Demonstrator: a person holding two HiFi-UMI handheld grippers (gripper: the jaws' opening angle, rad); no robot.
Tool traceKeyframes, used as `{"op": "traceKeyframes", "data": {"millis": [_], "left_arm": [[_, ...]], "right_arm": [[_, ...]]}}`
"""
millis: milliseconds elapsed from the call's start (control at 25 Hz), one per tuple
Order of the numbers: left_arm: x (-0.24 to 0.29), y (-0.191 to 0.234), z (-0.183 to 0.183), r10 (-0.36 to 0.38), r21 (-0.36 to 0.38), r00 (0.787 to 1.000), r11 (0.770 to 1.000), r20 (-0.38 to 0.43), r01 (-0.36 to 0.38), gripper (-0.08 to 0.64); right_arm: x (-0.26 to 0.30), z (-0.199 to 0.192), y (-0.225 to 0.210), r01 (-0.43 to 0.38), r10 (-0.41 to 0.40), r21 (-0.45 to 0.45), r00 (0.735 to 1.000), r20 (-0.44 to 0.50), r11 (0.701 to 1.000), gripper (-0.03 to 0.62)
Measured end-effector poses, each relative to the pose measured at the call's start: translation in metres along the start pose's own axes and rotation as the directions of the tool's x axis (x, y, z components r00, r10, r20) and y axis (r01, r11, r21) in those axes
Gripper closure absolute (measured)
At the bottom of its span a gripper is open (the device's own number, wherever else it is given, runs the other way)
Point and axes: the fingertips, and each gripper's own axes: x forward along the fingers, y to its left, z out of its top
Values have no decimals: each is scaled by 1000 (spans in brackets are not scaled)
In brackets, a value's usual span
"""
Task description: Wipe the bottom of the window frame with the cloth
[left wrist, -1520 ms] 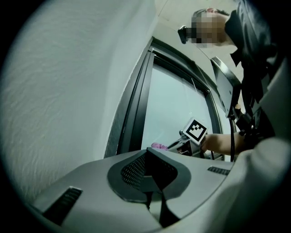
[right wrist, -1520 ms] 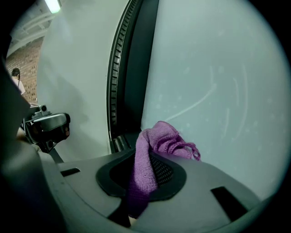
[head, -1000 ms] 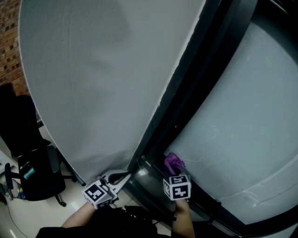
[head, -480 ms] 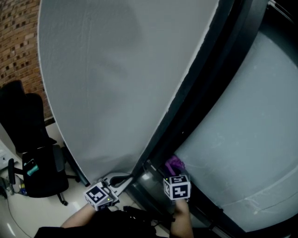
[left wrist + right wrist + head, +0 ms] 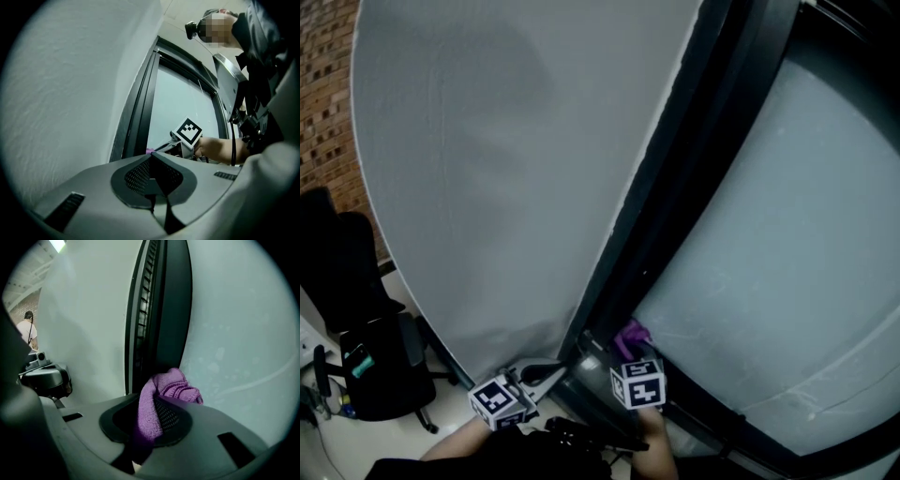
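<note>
- Brick wall, one stretch at the far left edge of the head view; not part of the job.
- Office chair, one, black, on the floor well apart from the window and out of the working path.
- White wall, one broad face that ends at the window frame.
- Left tool, one. Its jaws are together with nothing between them. It sits low beside the foot of the white wall, just left of the frame. It appears to be parked there as the idle hand, leaving the frame to the other tool.
- Window frame, one, dark, running between the white wall and the glass. Its bottom corner lies just ahead of both tools, which is where the wipe belongs.
- Purple cloth, one. It is bunched and sticks out past the jaw tips, right at the bottom of the frame where frame meets glass. Actual contact cannot be confirmed.
- Right tool, one, clamped on the purple cloth. It is held low and aimed at the frame's base. The hold seems chosen so that the cloth meets the frame rather than the jaws.
- Glass pane, one in view, pale and lightly smeared, filling the right side.
- Tally: two tools, one cloth, one frame, one pane, one chair.
</note>
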Motion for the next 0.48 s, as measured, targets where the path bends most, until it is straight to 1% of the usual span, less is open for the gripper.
{"op": "traceKeyframes", "data": {"millis": [120, 240, 360, 480], "left_arm": [[3, 0, 0, -4, -23, 1000, 1000, 12, 4, 560], [1, -4, -6, 1, -49, 1000, 999, 2, -1, 560], [-3, -5, -13, 29, -57, 1000, 998, -11, -29, 560], [-9, -6, -13, 60, -58, 998, 997, -10, -60, 560]], "right_arm": [[-2, -1, 3, 16, -16, -28, 1000, -5, 999, 526], [-6, -1, 8, 10, -10, -26, 1000, -3, 1000, 528], [-9, -9, 12, -12, 12, -13, 1000, 11, 1000, 528], [-16, -13, 20, -56, 56, 3, 997, 49, 998, 528]]}}
